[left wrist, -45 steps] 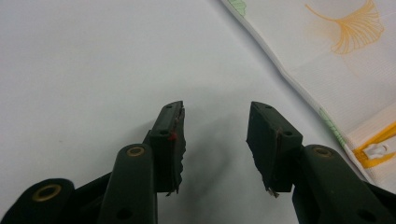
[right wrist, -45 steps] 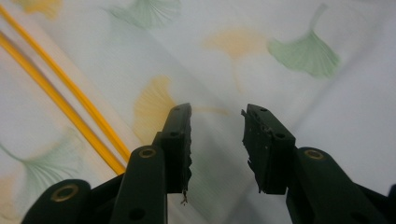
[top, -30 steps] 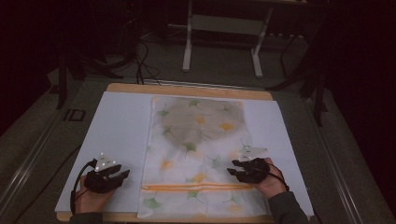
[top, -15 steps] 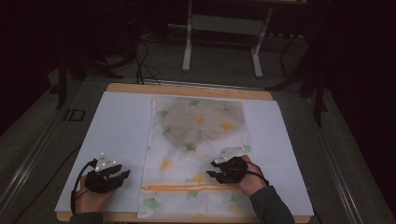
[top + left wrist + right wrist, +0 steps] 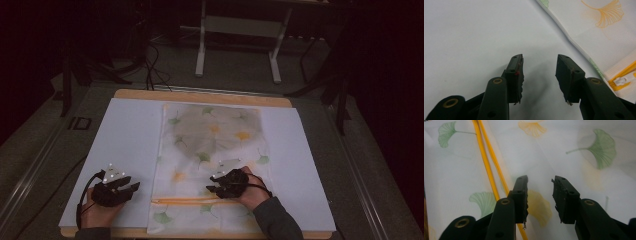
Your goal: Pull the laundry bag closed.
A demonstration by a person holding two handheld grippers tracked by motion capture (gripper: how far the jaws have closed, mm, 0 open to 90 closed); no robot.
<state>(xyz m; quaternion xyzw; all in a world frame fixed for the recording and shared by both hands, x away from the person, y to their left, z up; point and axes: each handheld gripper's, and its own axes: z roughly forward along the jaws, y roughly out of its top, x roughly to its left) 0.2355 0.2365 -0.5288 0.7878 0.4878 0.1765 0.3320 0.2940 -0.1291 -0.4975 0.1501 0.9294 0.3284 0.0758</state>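
Nearest me, my left gripper (image 5: pixel 131 188) sits over the bare white sheet (image 5: pixel 130 135) at the near left, jaws apart with nothing between them; in its own view the bag's edge and the white zipper pull (image 5: pixel 621 81) lie off to its right. My right gripper (image 5: pixel 212 190) is over the bag (image 5: pixel 215 150), just beyond the orange zipper (image 5: pixel 187 201), jaws likewise apart and empty; I cannot tell whether they touch the cloth. In its own view the zipper (image 5: pixel 486 162) runs past the left jaw. The bag, white mesh printed with ginkgo leaves, lies flat mid-table, long axis running away from me, zipper crosswise at the near end. A darker shape shows through its far half. Beyond it, the wooden table edge (image 5: pixel 200 95).
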